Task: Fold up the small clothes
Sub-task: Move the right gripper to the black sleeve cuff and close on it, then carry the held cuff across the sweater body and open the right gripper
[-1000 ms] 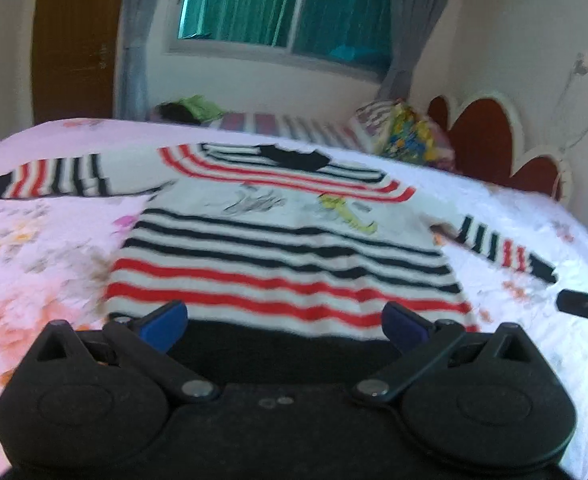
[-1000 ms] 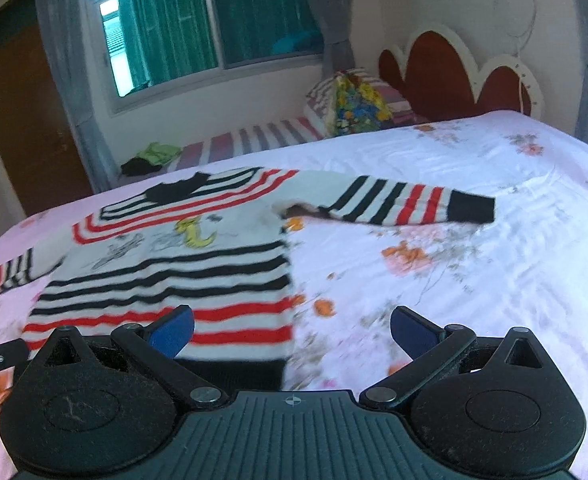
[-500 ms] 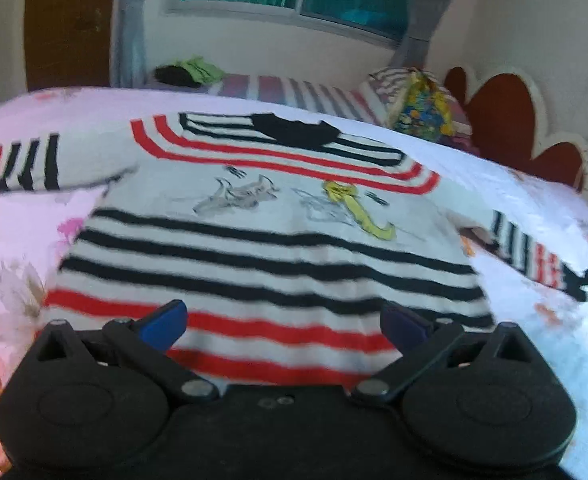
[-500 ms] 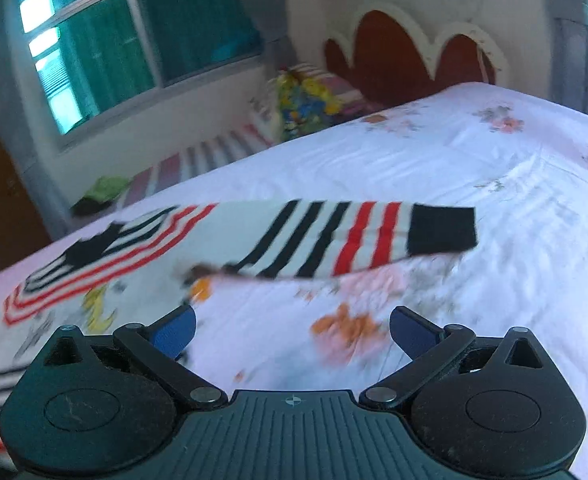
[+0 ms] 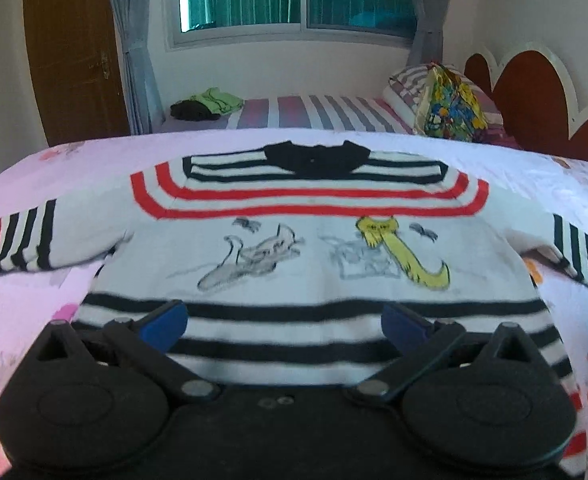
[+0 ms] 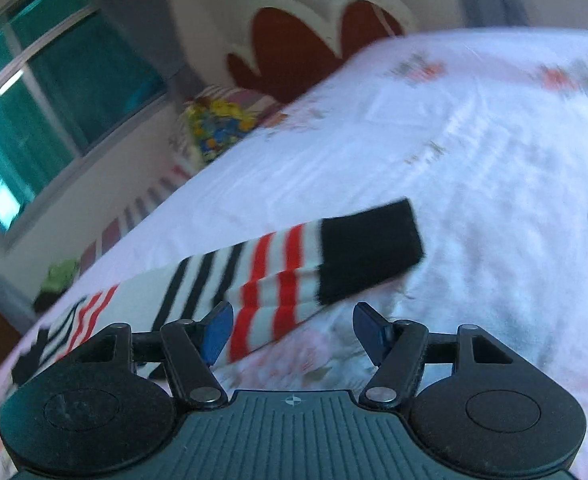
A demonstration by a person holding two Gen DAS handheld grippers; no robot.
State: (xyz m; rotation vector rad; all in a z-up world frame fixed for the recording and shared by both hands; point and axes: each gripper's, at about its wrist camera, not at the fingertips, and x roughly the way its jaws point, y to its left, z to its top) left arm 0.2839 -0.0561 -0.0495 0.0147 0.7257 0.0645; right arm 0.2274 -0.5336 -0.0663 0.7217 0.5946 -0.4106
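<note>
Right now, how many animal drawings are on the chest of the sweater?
2: a grey animal left of centre and a yellow one right of centre. More could be hidden under the gripper.

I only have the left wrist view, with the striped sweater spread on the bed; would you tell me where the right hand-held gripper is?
Observer: The right hand-held gripper is at the sweater's sleeve, near its black cuff.
Operator: Thank you. Is it gripping the sleeve?
Observer: Not yet; its jaws are closing, with the sleeve's red-striped part just ahead of the blue fingertips.
Operator: Is the sleeve lying flat?
Observer: It lies stretched out on the floral sheet, though the picture is blurred.
</note>
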